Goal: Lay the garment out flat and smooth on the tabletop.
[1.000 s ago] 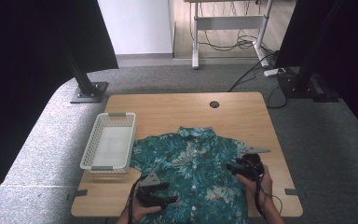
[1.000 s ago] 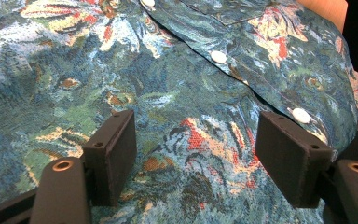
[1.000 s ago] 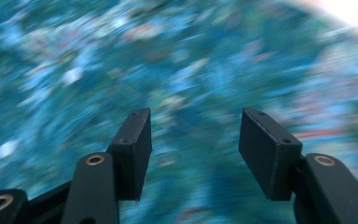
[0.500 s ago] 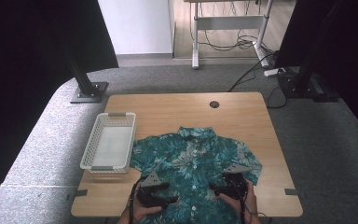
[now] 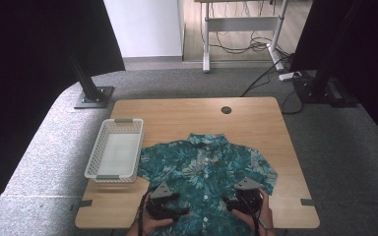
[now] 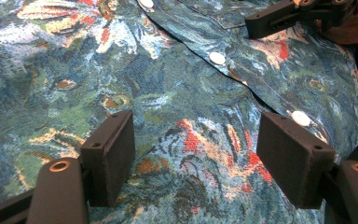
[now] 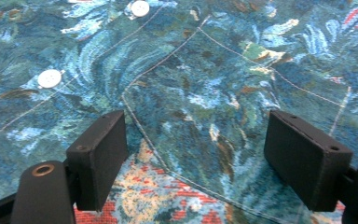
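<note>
Two grippers sat low in the frame over the shirt [image 5: 206, 164]: left gripper [image 5: 177, 212] gaped wide, empty; right gripper [image 5: 232, 202] had just been opening, nothing between its pads.

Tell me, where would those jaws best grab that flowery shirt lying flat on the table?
Probably at the bottom hem of the shirt, coming in low from the person's near edge of the table. The cloth lies spread flat, so only an edge gives something to pinch. The left gripper and right gripper hover there, jaws open.
</note>
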The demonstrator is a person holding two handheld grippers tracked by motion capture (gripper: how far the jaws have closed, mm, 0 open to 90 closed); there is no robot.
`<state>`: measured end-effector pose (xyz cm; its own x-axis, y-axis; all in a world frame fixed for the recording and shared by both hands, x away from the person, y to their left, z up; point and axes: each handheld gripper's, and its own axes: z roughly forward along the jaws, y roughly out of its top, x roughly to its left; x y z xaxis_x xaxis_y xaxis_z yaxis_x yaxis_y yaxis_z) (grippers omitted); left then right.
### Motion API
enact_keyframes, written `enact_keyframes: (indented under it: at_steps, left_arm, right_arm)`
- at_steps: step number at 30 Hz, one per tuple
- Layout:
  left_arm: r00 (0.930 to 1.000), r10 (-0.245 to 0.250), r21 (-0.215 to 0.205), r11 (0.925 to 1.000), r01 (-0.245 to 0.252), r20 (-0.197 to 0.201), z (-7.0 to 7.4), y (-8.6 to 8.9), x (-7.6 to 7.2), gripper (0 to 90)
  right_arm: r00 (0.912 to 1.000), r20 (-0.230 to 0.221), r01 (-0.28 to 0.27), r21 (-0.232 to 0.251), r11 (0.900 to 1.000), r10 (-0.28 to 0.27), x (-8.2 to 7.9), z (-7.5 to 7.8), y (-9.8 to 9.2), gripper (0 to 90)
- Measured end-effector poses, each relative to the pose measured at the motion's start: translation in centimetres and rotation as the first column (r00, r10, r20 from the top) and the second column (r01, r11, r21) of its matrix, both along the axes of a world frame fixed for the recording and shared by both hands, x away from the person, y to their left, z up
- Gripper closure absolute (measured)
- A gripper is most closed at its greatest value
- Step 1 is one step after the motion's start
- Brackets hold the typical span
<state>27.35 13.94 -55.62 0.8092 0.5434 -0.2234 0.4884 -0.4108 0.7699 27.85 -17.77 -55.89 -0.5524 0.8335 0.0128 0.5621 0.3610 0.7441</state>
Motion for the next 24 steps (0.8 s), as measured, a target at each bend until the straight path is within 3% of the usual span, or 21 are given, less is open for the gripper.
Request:
enact_keyframes:
  at_steps: [7, 13, 24]
  left_arm:
    - [1.0000, 0.003, 0.000, 1.0000, -0.003, 0.002, 0.0, -0.8, 0.0, 27.1]
    - [0.9996, 0.026, 0.002, 0.9997, -0.026, -0.008, 0.1, -1.0, 1.0, 27.3]
    - [0.9994, 0.031, -0.008, 0.9995, -0.031, -0.016, 0.0, -0.9, 1.4, 27.3]
  right_arm:
    - [1.0000, -0.003, 0.008, -0.001, 1.000, -0.008, 0.9, 0.0, -1.3, 20.7]
    - [0.9998, -0.002, 0.020, -0.004, 1.000, -0.020, 1.4, 0.0, -1.7, 20.1]
    - [0.9991, -0.002, 0.042, -0.007, 0.999, -0.042, 1.4, 0.0, -1.9, 19.1]
